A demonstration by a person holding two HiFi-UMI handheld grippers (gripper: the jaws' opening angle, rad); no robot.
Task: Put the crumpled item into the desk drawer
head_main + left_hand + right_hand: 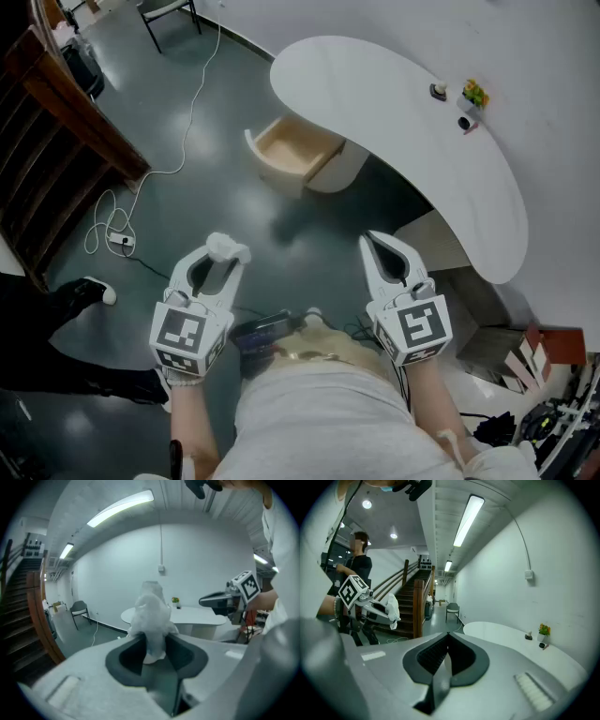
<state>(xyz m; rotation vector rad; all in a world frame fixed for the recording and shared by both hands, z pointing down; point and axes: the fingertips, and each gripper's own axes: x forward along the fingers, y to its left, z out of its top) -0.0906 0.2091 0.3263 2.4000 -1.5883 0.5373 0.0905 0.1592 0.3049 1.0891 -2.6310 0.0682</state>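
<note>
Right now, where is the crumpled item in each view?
Head view: lower left of centre, the crumpled item sits at the tips of the left gripper.
Left gripper view: dead centre, pinched between the jaws.
Right gripper view: far left at mid-height, held out by the left gripper.
Shared landmark: the desk.

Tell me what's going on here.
A person stands a little way back from a white desk, holding a gripper in each hand. The left gripper is clamped on a crumpled white item, held up over the floor. The right gripper is shut and empty. The desk drawer stands pulled open ahead of them with nothing visible inside, so the item is not yet in it.
</note>
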